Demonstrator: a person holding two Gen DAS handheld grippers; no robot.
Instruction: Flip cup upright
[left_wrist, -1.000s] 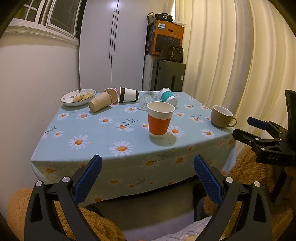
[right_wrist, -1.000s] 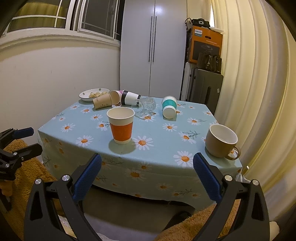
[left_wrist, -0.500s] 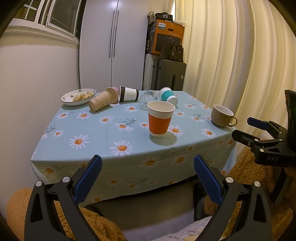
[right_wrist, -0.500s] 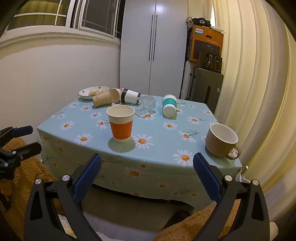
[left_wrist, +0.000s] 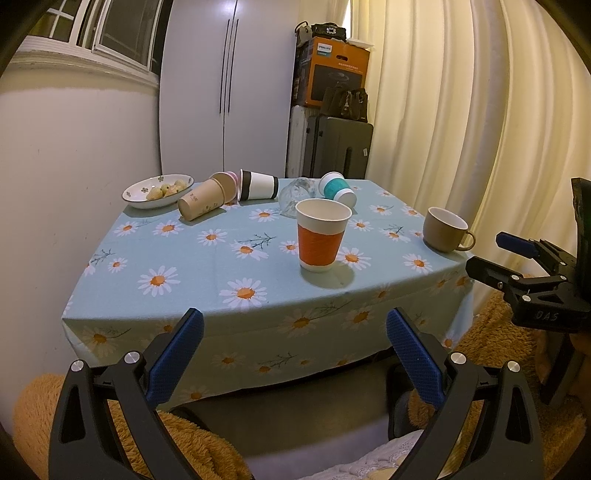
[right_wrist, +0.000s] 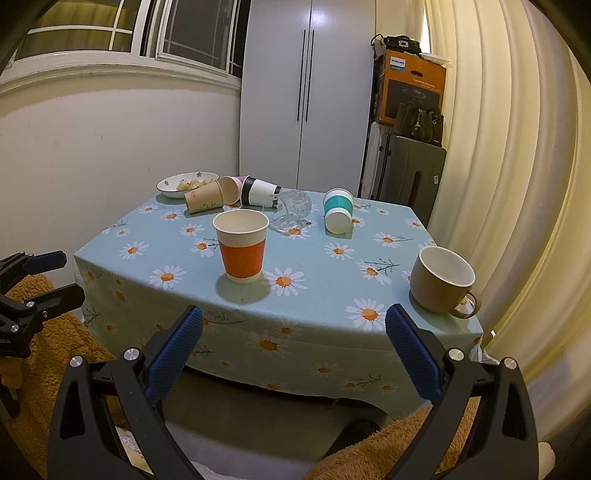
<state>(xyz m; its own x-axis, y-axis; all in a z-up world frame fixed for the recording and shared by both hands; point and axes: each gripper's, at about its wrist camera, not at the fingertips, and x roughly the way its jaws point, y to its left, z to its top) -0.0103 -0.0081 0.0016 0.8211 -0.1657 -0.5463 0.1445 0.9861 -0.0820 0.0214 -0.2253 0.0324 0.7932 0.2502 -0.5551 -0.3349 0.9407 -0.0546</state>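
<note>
An orange-banded paper cup (left_wrist: 322, 236) (right_wrist: 242, 246) stands upright near the table's front. A tan mug (left_wrist: 445, 229) (right_wrist: 441, 282) stands upright at the right edge. Lying on their sides at the back are a kraft cup (left_wrist: 203, 201) (right_wrist: 205, 197), a pink cup (left_wrist: 232, 181), a black-and-white cup (left_wrist: 258, 184) (right_wrist: 260, 191), a clear glass (left_wrist: 297, 194) (right_wrist: 293, 206) and a teal-banded cup (left_wrist: 338, 190) (right_wrist: 338, 210). My left gripper (left_wrist: 294, 334) and right gripper (right_wrist: 293, 332) are open, empty, in front of the table, below its edge.
A daisy-print tablecloth covers the table (left_wrist: 236, 254) (right_wrist: 325, 295). A bowl of food (left_wrist: 158, 190) (right_wrist: 186, 183) sits at the back left. A wall is to the left, curtains to the right, a wardrobe and suitcase behind. Brown fluffy fabric lies below.
Both grippers have drifted very slightly; the table scene and the cups stay as they were. Both stay open.
</note>
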